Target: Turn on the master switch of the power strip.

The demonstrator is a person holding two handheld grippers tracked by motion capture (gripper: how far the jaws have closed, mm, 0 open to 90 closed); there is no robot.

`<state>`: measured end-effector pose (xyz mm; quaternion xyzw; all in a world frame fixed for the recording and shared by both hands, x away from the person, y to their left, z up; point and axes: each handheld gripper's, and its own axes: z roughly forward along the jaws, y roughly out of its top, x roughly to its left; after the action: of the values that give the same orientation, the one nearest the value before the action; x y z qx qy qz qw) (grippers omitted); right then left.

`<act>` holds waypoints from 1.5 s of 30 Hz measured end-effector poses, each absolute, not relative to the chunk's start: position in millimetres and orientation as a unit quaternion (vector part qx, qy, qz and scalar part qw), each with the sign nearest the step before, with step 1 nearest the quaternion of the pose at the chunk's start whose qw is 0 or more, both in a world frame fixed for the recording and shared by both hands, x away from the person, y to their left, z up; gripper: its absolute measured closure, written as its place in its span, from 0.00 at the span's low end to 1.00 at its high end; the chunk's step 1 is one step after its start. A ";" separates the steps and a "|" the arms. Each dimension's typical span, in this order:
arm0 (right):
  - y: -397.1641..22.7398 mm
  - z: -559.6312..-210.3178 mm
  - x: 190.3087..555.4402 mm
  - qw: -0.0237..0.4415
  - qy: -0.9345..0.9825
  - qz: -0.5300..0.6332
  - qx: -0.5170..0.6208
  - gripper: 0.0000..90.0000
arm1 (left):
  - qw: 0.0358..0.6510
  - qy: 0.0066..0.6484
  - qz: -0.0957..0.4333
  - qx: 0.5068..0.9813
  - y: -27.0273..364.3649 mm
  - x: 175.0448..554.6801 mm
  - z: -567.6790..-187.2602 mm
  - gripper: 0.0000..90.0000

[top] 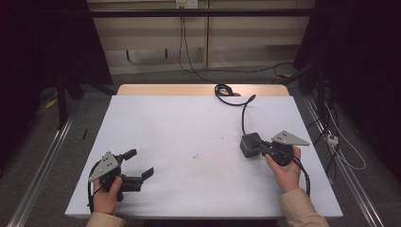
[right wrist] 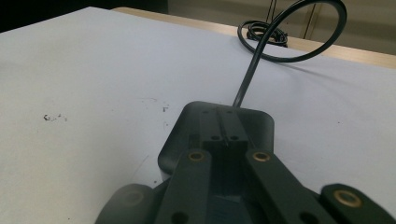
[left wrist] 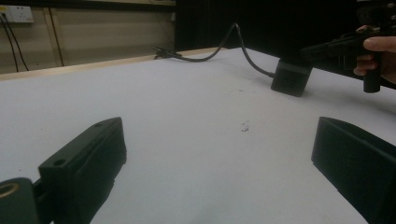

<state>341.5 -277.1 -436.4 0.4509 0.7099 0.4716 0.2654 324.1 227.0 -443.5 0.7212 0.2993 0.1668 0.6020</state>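
Two grippers, one dark block on the white table

Two hand-held grippers sit over the white table (top: 189, 123), and the landmark for everything is the dark rounded block (top: 249, 144) lying right of the table's middle. A black cable (top: 243, 116) runs from the block's far side toward the far edge of the table, where it curls into a loop (top: 224, 90).

The right gripper (top: 259, 147) is at the block's near-right side, its tips touching the block. In the right gripper view its jaws stand pressed together, side by side, with their ends lying over the block's top (right wrist: 217, 126); nothing sits between them (whether they press down on the block cannot be told). The right hand (top: 285, 170) holds the gripper's handle, just nearer than the block.

The left gripper (top: 139, 163) is well apart from the block, toward the near-left corner of the table, held by the left hand (top: 108, 195). Its jaws stand wide apart with only bare table between them. From the left gripper view, the block (left wrist: 291, 77) lies far ahead and to the right, beyond a few small dark specks (left wrist: 244, 126) on the table.
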 end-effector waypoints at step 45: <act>-275.6 -438.3 340.1 0.276 0.710 0.468 0.448 1.00 | 0.603 0.299 0.166 0.721 226.3 323.8 -444.0 0.03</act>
<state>340.1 -275.6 -438.3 0.4481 0.7102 0.4678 0.2756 323.8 226.3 -444.0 0.7212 0.2986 0.1658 0.6026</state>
